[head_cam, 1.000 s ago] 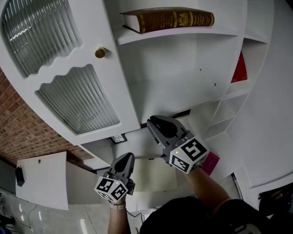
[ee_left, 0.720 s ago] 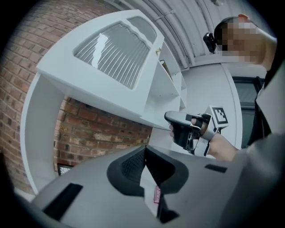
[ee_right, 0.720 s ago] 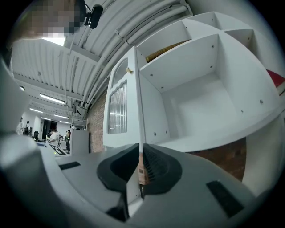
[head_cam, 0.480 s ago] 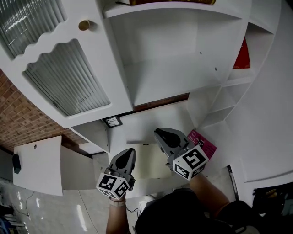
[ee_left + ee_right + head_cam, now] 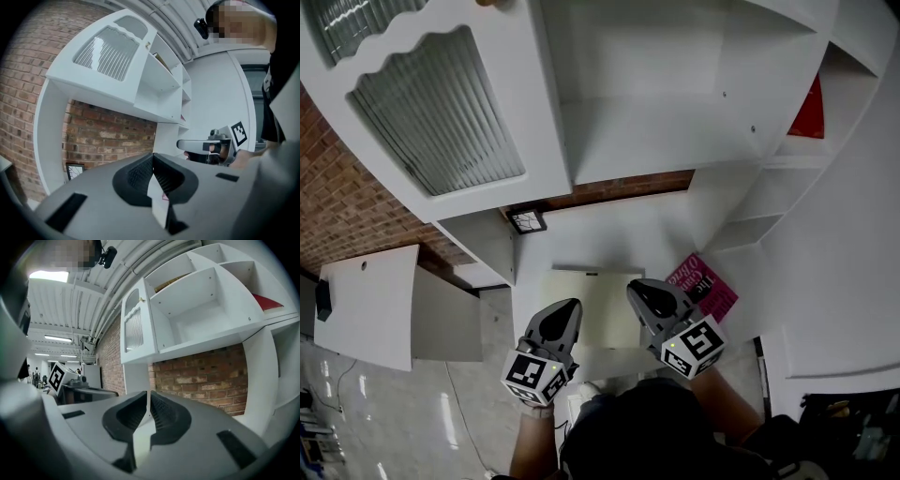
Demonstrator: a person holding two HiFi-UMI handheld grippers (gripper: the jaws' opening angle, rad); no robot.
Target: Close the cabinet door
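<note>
Left gripper (image 5: 566,307): held low in front of the person, jaws pressed together with nothing between them.
Right gripper (image 5: 638,288): just beside the left one, jaws also together and empty, well apart from the door.
Pink book (image 5: 701,284): lies flat on the white counter, near the right gripper's tip.
Cabinet door (image 5: 441,112): stands swung open at the upper left, its ribbed glass panel (image 5: 436,122) facing outward; neither gripper touches it.
Cabinet (image 5: 675,141): its shelf compartment is exposed; a red book (image 5: 814,111) sits in the side shelf to the right.
Brick wall (image 5: 337,211): behind and below the cabinet.
</note>
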